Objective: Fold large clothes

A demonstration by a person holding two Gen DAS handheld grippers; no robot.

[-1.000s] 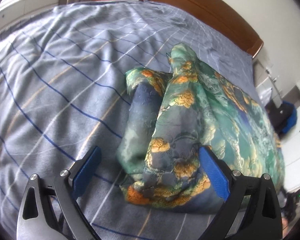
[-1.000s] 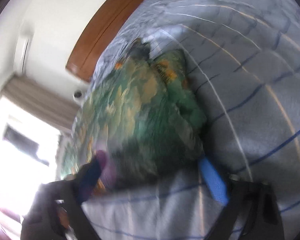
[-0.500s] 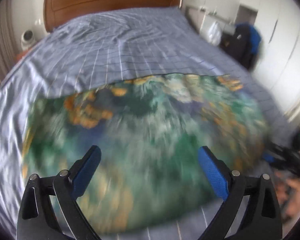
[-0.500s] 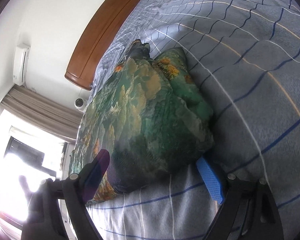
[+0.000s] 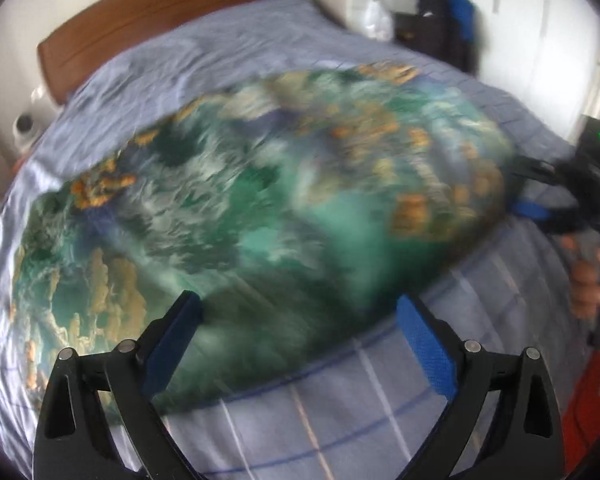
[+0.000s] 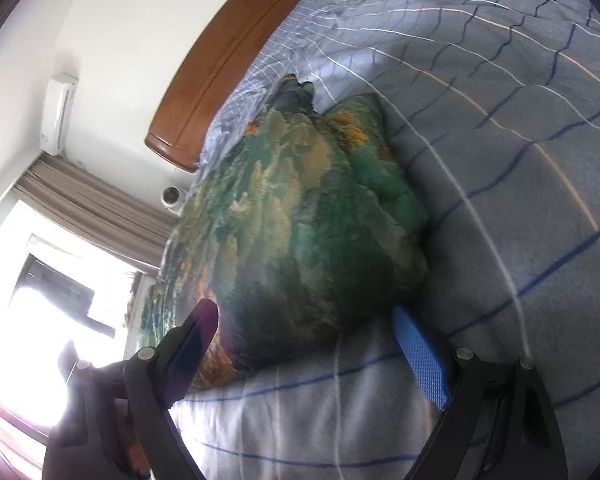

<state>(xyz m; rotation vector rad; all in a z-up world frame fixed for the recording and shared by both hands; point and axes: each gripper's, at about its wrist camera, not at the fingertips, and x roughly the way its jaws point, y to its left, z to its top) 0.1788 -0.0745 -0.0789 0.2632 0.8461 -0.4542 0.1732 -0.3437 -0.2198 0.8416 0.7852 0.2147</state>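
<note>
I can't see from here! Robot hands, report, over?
Left gripper open. Right gripper open, jaws just widened. Green patterned garment folded on striped bedspread. Nothing blocking.

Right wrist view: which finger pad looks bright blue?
The pad on the picture's right, by the striped bed cover; the other one looks dark purple against the window.

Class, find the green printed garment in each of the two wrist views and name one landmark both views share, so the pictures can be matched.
Left wrist view: the green printed garment fills the picture's middle, blurred, spread on the bed.
Right wrist view: the garment lies at centre, running from the picture's lower left toward the headboard.
Shared landmark: the brown wooden headboard, at upper left in the left view and at top, left of centre, in the right view.
</note>
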